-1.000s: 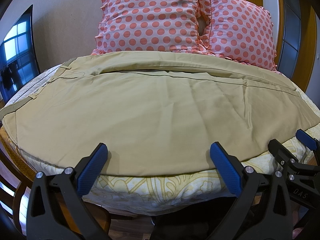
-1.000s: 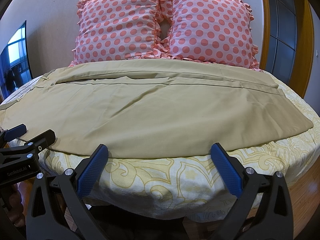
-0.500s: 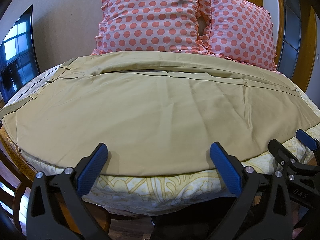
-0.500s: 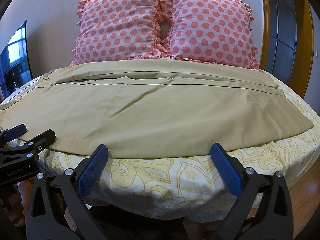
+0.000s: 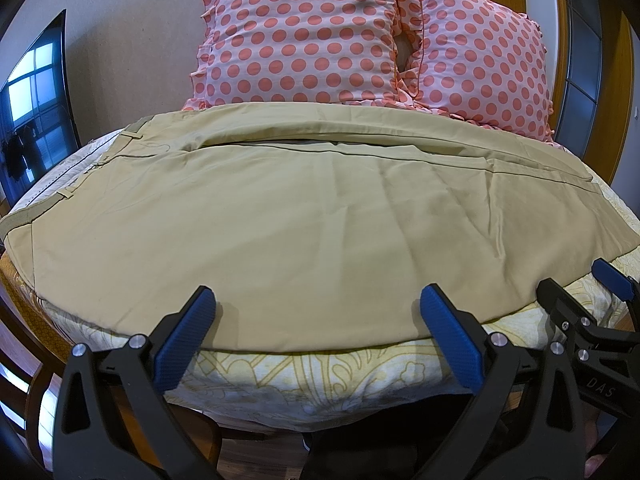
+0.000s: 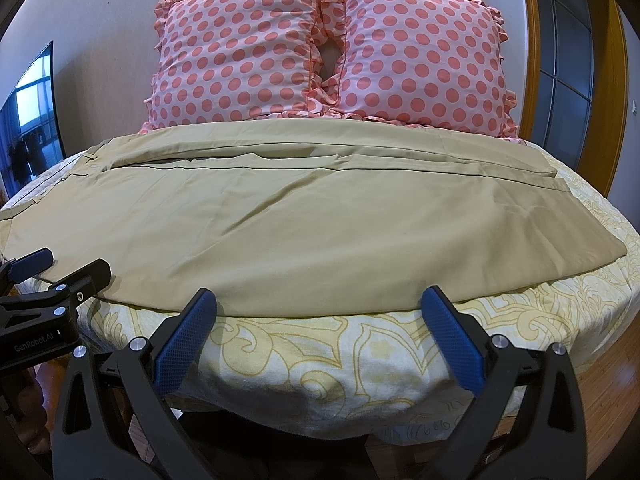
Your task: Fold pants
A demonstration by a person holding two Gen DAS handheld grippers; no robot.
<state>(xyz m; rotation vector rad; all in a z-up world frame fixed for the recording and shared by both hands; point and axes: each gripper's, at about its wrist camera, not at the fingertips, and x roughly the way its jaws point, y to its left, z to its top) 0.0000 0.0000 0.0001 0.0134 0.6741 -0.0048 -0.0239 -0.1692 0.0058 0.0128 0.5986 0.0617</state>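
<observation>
Tan pants [image 5: 304, 232] lie spread flat and sideways across the bed, waistband at the left, leg hems at the right; they also show in the right wrist view [image 6: 280, 232]. My left gripper [image 5: 316, 320] is open and empty, its blue pads just over the pants' near edge. My right gripper [image 6: 318, 318] is open and empty at the near edge, further right. Each gripper shows in the other's view, the right one [image 5: 588, 292] at the right edge, the left one [image 6: 60, 268] at the left edge.
The bed has a cream sheet with a yellow pattern [image 6: 360, 344]. Two pink polka-dot pillows [image 6: 328, 48] stand against the wall behind the pants. A dark TV screen [image 5: 32, 92] is at the left. A wooden door frame [image 6: 600, 80] is at the right.
</observation>
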